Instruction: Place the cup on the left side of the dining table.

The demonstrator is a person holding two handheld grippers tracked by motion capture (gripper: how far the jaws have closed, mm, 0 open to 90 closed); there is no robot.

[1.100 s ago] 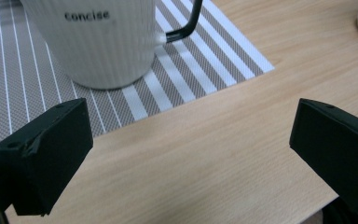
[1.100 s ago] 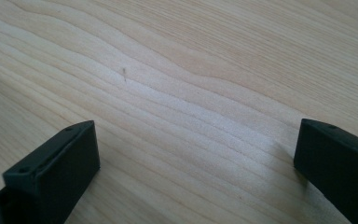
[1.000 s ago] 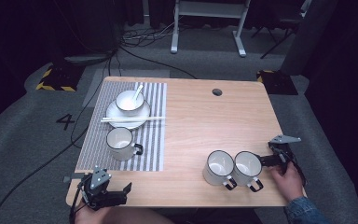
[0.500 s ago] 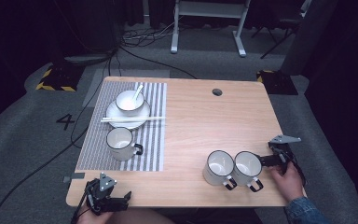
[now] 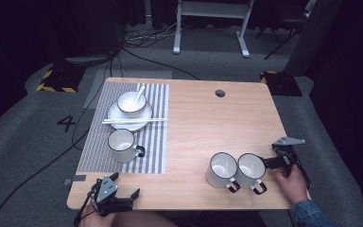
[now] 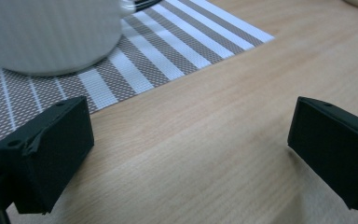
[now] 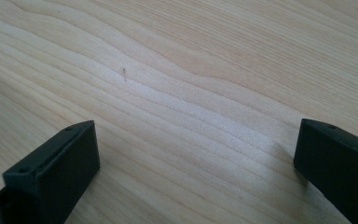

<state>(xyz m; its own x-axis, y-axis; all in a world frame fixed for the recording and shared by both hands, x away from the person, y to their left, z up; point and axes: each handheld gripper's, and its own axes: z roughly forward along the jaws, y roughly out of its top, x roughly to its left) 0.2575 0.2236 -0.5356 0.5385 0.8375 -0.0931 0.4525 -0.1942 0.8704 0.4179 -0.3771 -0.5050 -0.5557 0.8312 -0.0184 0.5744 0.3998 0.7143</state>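
Three white dark-rimmed mugs (image 5: 221,169) on wooden table (image 5: 203,118); left claw (image 5: 123,201) and right claw (image 5: 269,163) both gaping, empty.

The high view looks down and forward from above the person's side, taking in the whole desk (image 5: 208,118) and the floor behind it. The left gripper view sits low and very close to the wood, facing the striped mat (image 6: 135,60) and a white mug (image 6: 51,35); the high view shares both. The right gripper view hovers just over bare wood, tilted down between the tool's jaws.
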